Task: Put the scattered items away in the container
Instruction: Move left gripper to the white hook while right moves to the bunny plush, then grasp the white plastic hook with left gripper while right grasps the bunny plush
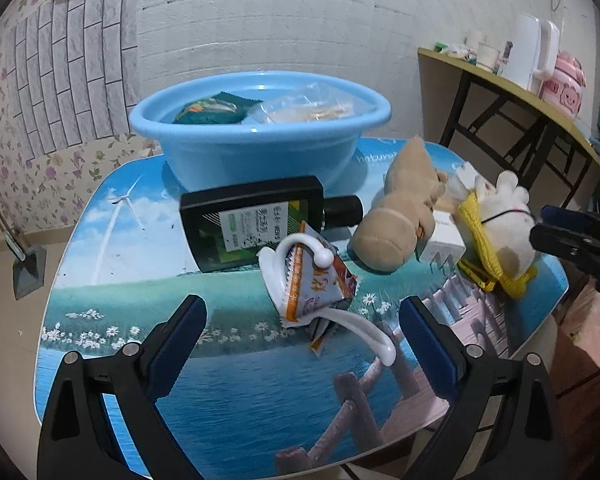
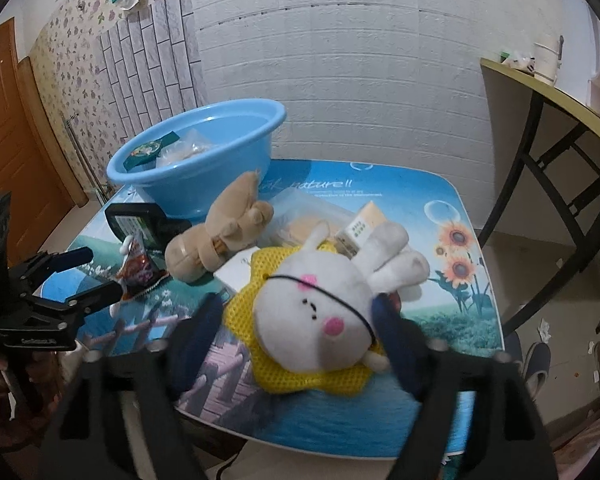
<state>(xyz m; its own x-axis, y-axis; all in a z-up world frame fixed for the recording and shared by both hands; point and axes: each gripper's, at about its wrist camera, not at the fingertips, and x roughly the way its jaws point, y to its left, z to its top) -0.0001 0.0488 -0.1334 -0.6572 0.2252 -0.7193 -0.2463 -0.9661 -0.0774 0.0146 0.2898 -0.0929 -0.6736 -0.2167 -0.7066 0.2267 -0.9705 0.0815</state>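
Your left gripper [image 1: 302,320] hangs with its blue-padded jaws spread wide above the printed landscape tabletop [image 1: 228,392], framing a white plastic hook [image 1: 352,324] tangled with an orange snack sachet [image 1: 320,284]; behind them a black flat bottle [image 1: 256,220] lies on its side against the round blue plastic basin [image 1: 260,152], which holds a dark green packet [image 1: 212,109] and a clear bag [image 1: 308,108]; your right gripper [image 2: 296,316] stands parted on either side of the white plush rabbit in yellow mesh [image 2: 316,316], beside a tan plush toy [image 2: 220,236]; whether the pads touch the rabbit, I cannot tell.
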